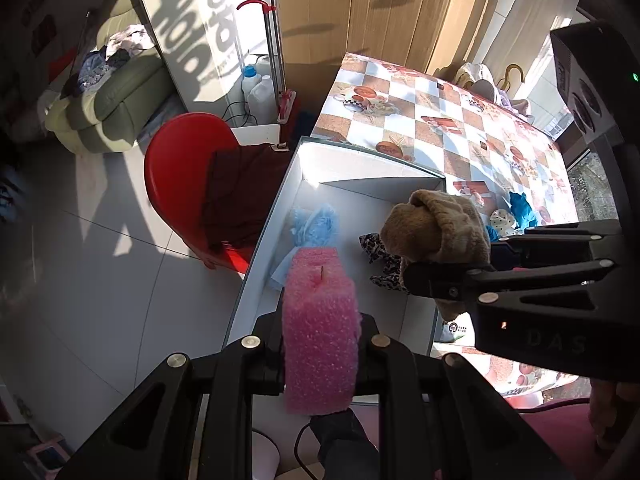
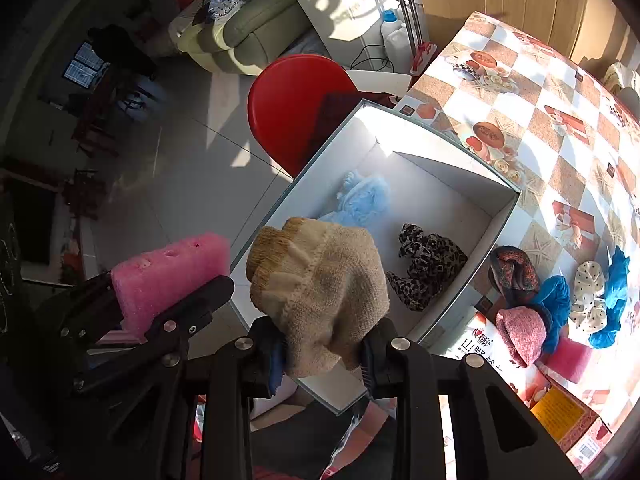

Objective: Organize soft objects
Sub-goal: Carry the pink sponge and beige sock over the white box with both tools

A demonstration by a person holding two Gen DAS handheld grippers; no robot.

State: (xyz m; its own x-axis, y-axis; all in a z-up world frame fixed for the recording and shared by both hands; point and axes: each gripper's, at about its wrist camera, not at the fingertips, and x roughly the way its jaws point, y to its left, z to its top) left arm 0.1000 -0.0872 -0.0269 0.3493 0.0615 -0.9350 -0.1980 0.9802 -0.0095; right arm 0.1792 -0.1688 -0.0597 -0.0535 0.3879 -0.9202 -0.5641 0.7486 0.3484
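Note:
My left gripper [image 1: 320,354] is shut on a pink foam sponge [image 1: 320,332], held above the near left edge of a white open box [image 1: 360,160]. In the right wrist view the same pink sponge [image 2: 168,276] shows at the left in the left gripper [image 2: 160,300]. My right gripper [image 2: 324,354] is shut on a beige knitted glove [image 2: 320,292] over the white box [image 2: 440,168]. The beige glove [image 1: 436,224] and the right gripper [image 1: 440,276] hang over the box's right side in the left wrist view. Inside lie a light blue fluffy piece [image 2: 364,196] and a leopard-print scrunchie [image 2: 428,264].
On the checkered tablecloth [image 2: 540,92] right of the box lie a dark patterned cloth [image 2: 516,272], a pink knitted piece [image 2: 520,332], blue cloths [image 2: 616,304], a polka-dot scrunchie [image 2: 588,296] and printed cartons [image 2: 560,412]. A red chair [image 1: 180,184] stands beside the box on the tiled floor.

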